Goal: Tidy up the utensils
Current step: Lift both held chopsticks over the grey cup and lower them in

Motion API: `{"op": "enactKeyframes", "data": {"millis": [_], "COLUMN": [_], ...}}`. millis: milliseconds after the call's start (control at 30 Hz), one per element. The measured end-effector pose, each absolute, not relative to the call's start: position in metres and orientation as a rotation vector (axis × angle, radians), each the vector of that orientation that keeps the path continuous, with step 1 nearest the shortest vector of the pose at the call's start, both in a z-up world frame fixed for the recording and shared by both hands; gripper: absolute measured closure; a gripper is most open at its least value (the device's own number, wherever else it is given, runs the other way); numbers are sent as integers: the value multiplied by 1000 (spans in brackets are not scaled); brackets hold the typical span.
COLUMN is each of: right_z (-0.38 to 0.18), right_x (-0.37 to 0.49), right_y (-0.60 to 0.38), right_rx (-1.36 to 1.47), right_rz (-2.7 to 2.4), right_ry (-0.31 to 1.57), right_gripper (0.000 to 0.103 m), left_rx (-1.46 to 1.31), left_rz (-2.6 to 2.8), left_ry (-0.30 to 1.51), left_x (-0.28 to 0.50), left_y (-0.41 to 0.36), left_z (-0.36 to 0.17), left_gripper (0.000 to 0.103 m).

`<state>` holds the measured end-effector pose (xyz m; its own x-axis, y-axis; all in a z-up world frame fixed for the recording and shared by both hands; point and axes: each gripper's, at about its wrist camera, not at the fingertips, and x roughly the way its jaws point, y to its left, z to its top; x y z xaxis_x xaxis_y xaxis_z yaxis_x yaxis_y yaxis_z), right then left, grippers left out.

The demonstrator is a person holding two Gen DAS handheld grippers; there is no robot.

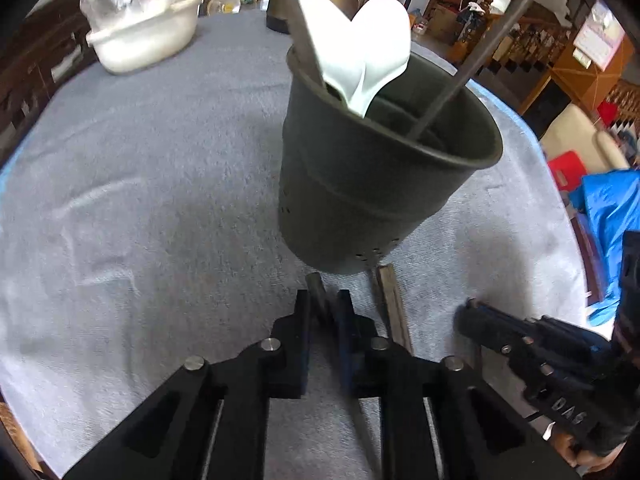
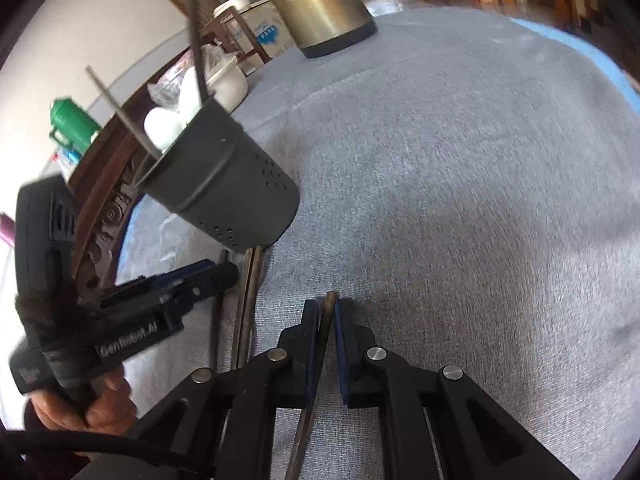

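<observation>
A dark perforated utensil holder [image 1: 380, 184] [image 2: 228, 188] stands on the grey cloth with white spoons [image 1: 360, 48] and thin chopsticks leaning in it. My left gripper [image 1: 324, 304] sits just in front of its base, shut on a dark chopstick [image 1: 315, 286] that runs back between the fingers. Two more chopsticks [image 1: 390, 308] [image 2: 248, 300] lie on the cloth to its right, pointing at the holder. My right gripper [image 2: 326, 308] is shut on another chopstick [image 2: 329, 316], low over the cloth to the right of the lying pair. Each gripper shows in the other's view: the right [image 1: 468, 316] and the left [image 2: 228, 274].
A white bowl under plastic wrap [image 1: 144, 36] sits at the far left of the cloth. A brass-coloured kettle [image 2: 320, 4] stands behind the holder. The grey cloth [image 2: 460, 200] spreads wide to the right. A green flask [image 2: 72, 124] and a carved wooden edge [image 2: 108, 216] lie beyond the table.
</observation>
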<state>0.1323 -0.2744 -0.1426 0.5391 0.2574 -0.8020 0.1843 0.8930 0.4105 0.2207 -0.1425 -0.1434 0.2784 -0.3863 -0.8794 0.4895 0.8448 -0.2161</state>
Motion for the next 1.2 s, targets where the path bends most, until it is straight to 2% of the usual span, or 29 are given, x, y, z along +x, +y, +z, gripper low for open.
{"op": "enactKeyframes", "data": {"millis": [200,400,833,1033,1200], "right_z": [-124,-76,39,71,96], "right_x": [121,109,68,54,50], "right_y": [-270,-274,-273,-268,-244], "right_rx": [466,486,471,410,246], "right_rz": [52,102,48,-41,-151], "right_ry": [969,824,308,103,-47], "right_gripper": [97,97,97,97,97], "left_rx": [70,34,-60,-81,-72], "left_rz": [-591,-607,-592,-586,-576], "left_ry": [1080,935,578,496,443], "left_x": [212,202,170,161,156], "left_y": [-124,-102,-66,-56,-56], "left_z": [-123,-64,62,90,109], "left_gripper": [96,96,97,97,97]}}
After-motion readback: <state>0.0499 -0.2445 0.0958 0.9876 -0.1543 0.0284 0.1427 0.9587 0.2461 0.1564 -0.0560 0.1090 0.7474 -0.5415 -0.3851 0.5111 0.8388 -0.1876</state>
